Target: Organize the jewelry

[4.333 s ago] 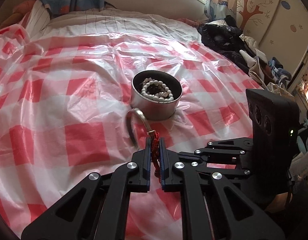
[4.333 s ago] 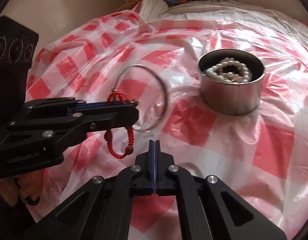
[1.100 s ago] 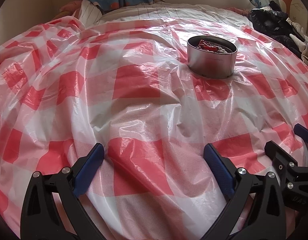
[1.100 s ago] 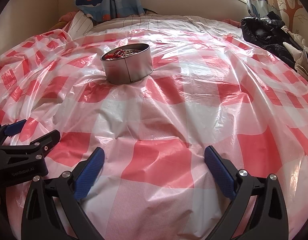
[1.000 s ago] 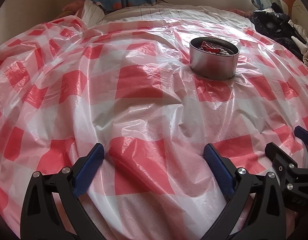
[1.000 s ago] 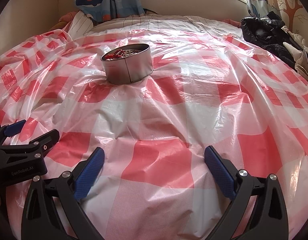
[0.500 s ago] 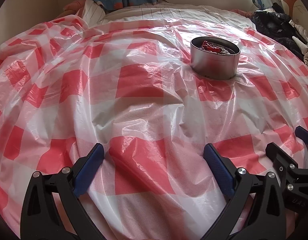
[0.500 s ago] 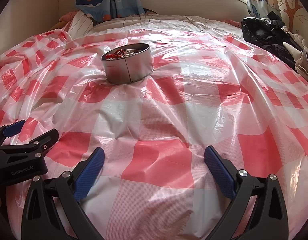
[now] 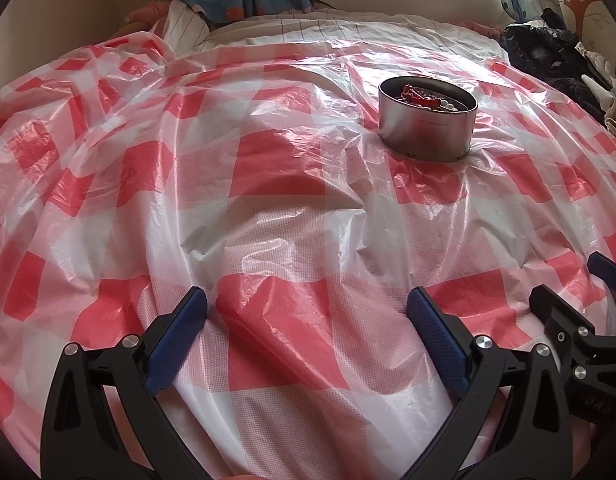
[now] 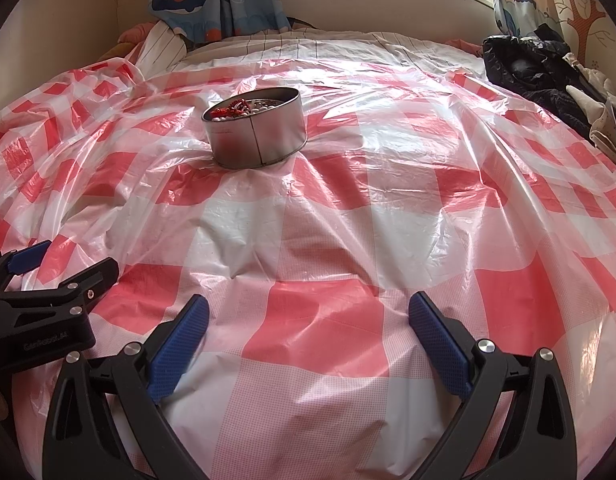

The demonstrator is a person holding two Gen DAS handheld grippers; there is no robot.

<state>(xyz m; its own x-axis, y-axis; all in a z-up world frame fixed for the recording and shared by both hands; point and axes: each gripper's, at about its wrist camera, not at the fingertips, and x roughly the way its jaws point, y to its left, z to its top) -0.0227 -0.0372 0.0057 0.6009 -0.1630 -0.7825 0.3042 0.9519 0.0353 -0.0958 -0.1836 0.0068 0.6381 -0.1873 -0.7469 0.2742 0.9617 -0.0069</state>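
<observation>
A: Jewelry location? Fast.

B: All in the round metal tin [image 9: 427,128], at 1 o'clock in left view, 11 o'clock in right view. Red cord bracelet [image 9: 419,98] on top, white pearl beads [image 9: 448,106] under it. Nothing loose visible on the checked plastic sheet [image 9: 275,168].

A: Claws?

B: Left gripper [image 9: 305,334] spread wide, empty. Right gripper [image 10: 308,330] spread wide too, empty. Both low over the sheet at 6 o'clock, well apart from tin.

A: Risks?

B: Probably near done, so mostly tin trouble. Soft bed under slick plastic: nudge from a finger or tug on a wrinkle, tin tilts, beads out. Red cord riding high near rim, easy to snag on re-entry. Dark clothes pile [image 10: 548,80] at 2 o'clock, irrelevant unless something rolls.
</observation>
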